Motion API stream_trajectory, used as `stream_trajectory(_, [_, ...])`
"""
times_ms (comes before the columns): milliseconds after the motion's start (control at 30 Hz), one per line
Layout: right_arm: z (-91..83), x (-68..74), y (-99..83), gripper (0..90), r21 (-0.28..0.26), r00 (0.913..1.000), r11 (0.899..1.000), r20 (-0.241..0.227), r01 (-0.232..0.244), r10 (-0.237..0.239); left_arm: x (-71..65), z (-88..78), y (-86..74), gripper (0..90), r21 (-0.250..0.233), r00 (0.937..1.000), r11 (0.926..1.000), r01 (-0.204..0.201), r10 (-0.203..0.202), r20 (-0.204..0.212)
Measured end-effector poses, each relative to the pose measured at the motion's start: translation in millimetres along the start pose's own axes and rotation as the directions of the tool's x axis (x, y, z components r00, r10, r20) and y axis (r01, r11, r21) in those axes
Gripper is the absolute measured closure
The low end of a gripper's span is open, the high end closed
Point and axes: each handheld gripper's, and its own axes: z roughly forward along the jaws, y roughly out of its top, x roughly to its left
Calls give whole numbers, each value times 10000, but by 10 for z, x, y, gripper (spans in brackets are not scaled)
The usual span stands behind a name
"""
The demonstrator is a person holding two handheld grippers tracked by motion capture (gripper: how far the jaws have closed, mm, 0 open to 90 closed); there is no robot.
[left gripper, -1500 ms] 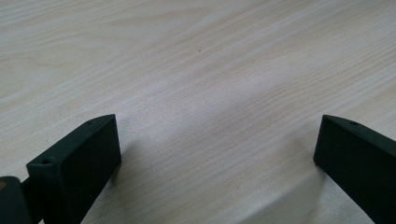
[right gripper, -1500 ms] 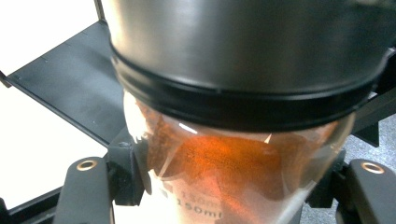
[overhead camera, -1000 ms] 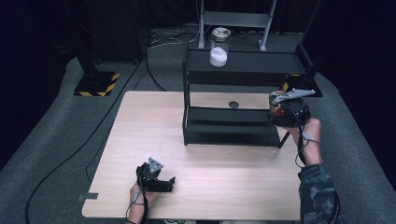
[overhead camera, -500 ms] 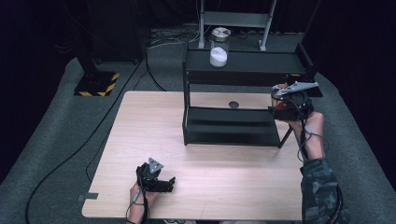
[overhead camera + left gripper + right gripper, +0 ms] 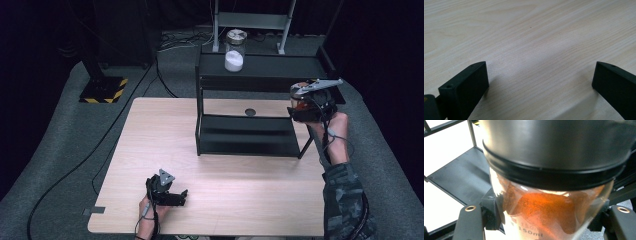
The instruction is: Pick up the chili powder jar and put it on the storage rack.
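The right claw [image 5: 306, 102] has risen since the earlier frame – now at the right of the frame, beside the black shelf's [image 5: 260, 67] top tier, pinching a jar of orange powder [image 5: 544, 212]. Forearm reaches up from below. The left claw [image 5: 167, 192] rests spread on the surface [image 5: 150, 135], lower left.

In my right gripper view the spice jar [image 5: 554, 202] runs off the frame: its metal lid [image 5: 554, 142] is cut by the top edge, its base by the bottom, and the printed label is only half readable. From above, my right gripper [image 5: 306, 107] covers most of that jar. In my left gripper view both jaws are cropped at the bottom corners. The far jar's [image 5: 234, 50] white contents are too small to identify.
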Motion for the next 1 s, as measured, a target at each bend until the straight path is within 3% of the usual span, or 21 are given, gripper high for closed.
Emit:
stream_trajectory(500, [-70, -5, 161, 311, -268, 9999, 9996, 42, 130, -129, 9, 0, 5, 0, 30, 10000, 10000, 5, -5, 29])
stream_trajectory(1000, [-110, -64, 310, 311, -584, 10000, 9983, 43, -34, 37, 13, 3, 4, 0, 21, 10000, 10000, 58, -58, 54])
